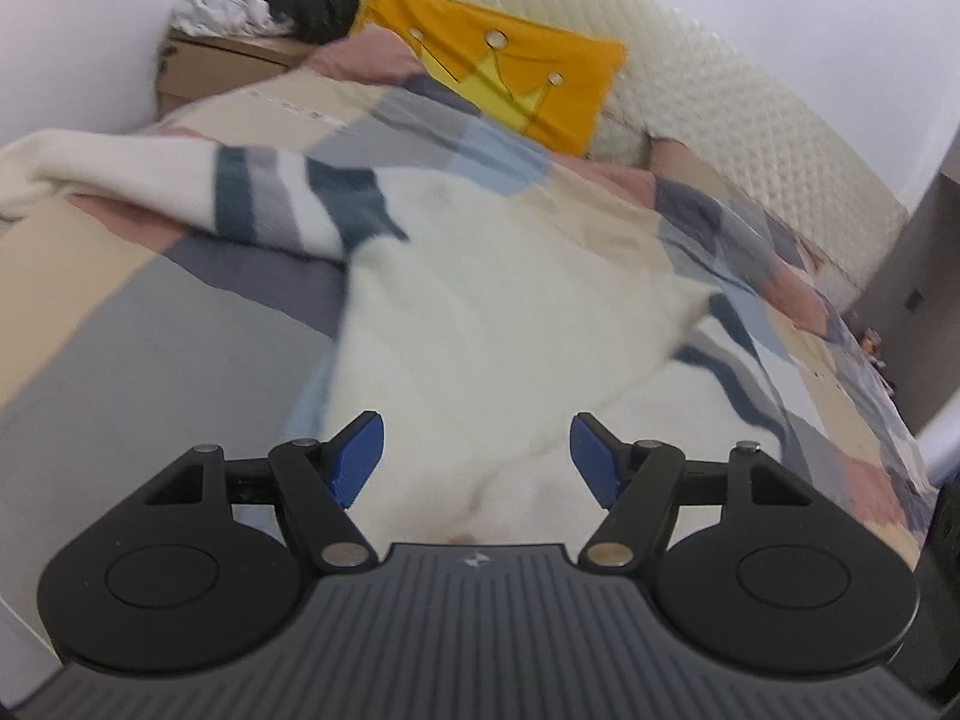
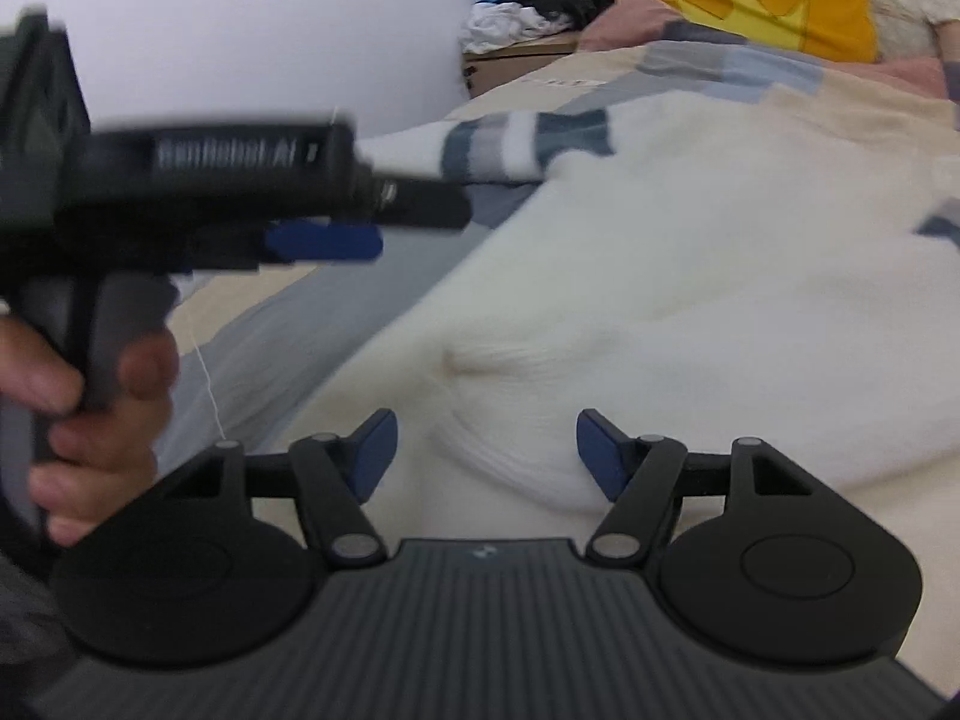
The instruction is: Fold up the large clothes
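Both tongs spread wide, nothing pinched: left gripper (image 1: pixel 477 456) hovering over the cream body of the sweater (image 1: pixel 498 324), right gripper (image 2: pixel 486 453) likewise parted above the sweater's near, ribbed edge (image 2: pixel 660 324).

Sweater lying on the patchwork bedspread (image 1: pixel 120 300), body toward the tongs, one striped sleeve (image 1: pixel 270 204) thrown out to the left, the other striped sleeve (image 1: pixel 738 354) trailing off to the right. Orange crown pillow (image 1: pixel 498 72) up by the quilted headboard (image 1: pixel 720 78), well apart from the work.

For a good fold: best to smooth the body flat first, since a crease or pucker shows near the hem in the right wrist view. Then take one sleeve near the cuff and one near the shoulder, lift just clear of the bed, and carry it across the chest so the stripes lie square over the body. Pinch a single layer only; thick knit likely to bunch between the blue pads if grabbed deep.

Pose: left gripper held low and roughly level, pointing up the bed along the sweater's length. In the right wrist view, seen side-on, blurred, gripped pistol-fashion in the left hand (image 2: pixel 90 396), possibly mid-sweep, though the smear makes that hard to judge. Right gripper angled down onto the hem, close to the cloth but not plainly touching.
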Action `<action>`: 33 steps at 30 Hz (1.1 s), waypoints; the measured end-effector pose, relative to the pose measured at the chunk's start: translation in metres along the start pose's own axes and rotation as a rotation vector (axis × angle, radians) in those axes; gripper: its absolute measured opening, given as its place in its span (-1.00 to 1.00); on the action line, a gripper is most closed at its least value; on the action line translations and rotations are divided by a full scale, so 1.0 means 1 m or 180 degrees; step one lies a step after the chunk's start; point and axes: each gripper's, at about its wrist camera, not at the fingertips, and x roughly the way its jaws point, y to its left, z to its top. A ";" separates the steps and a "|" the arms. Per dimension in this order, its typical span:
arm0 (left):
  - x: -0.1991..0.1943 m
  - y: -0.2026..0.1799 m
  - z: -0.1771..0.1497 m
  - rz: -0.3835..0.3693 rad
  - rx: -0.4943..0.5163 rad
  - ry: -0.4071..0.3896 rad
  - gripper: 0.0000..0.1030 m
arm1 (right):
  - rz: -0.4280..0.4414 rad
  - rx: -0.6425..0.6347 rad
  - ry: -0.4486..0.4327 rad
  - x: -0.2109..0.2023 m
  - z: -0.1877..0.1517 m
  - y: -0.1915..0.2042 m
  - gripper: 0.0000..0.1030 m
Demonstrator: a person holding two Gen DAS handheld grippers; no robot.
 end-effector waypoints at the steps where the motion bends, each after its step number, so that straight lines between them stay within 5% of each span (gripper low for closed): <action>1: 0.003 -0.004 -0.002 -0.0008 0.0035 0.0017 0.42 | -0.0075 0.0045 -0.0009 -0.005 0.000 -0.007 0.33; 7: 0.024 -0.018 -0.012 -0.0020 0.0107 0.0238 -0.06 | -0.0524 0.0383 -0.0086 -0.022 0.000 -0.050 0.33; 11: 0.038 -0.028 -0.024 0.0037 0.0218 0.0356 -0.18 | -0.0603 0.0441 -0.0230 -0.019 0.003 -0.066 0.32; 25: 0.062 -0.033 -0.046 0.0423 0.0339 0.0599 -0.20 | -0.0761 0.0199 -0.0333 -0.004 0.012 -0.079 -0.07; 33: 0.056 -0.031 -0.034 0.0432 0.0186 0.0423 -0.13 | -0.0771 0.0273 0.0065 0.028 0.002 -0.087 -0.08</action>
